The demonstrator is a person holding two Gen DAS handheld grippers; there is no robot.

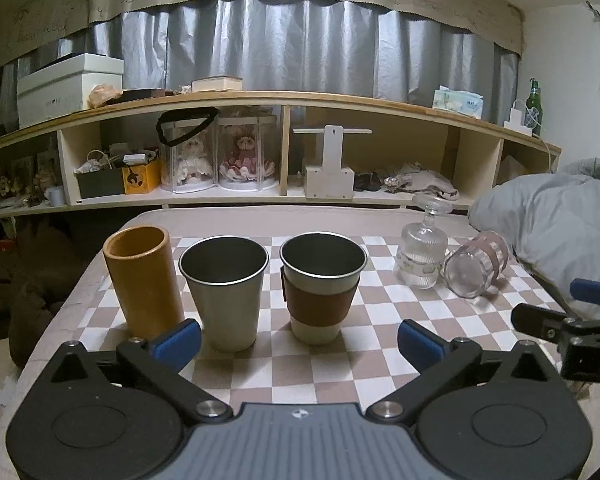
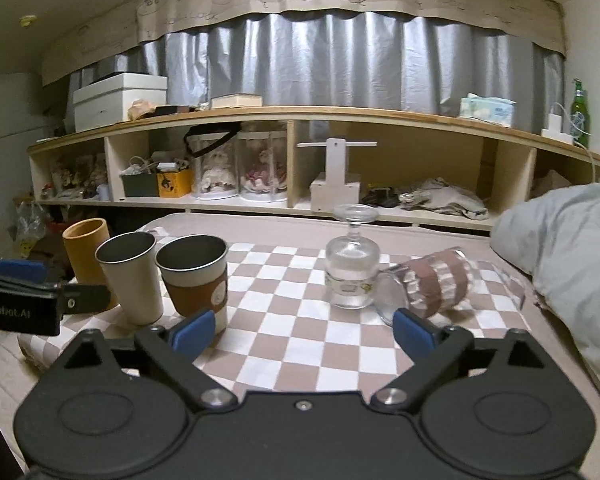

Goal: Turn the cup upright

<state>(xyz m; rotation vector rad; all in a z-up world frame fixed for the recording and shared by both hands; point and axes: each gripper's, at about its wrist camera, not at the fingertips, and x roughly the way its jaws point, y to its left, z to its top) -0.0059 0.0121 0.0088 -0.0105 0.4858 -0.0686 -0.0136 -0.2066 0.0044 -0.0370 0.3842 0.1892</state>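
Observation:
A ribbed clear glass cup (image 1: 478,262) lies on its side at the right of the checkered cloth, mouth toward me; it also shows in the right wrist view (image 2: 424,284). Beside it a stemmed glass (image 1: 420,254) stands upside down, seen too in the right wrist view (image 2: 352,268). My left gripper (image 1: 299,344) is open and empty in front of the steel cups. My right gripper (image 2: 303,334) is open and empty, its right finger (image 2: 414,336) close in front of the fallen cup.
An orange cylinder cup (image 1: 144,280), a steel cup (image 1: 225,284) and a steel cup with a brown sleeve (image 1: 322,286) stand upright at the left. A grey duvet (image 1: 556,220) lies at the right. A wooden shelf unit (image 1: 284,148) stands behind the bed.

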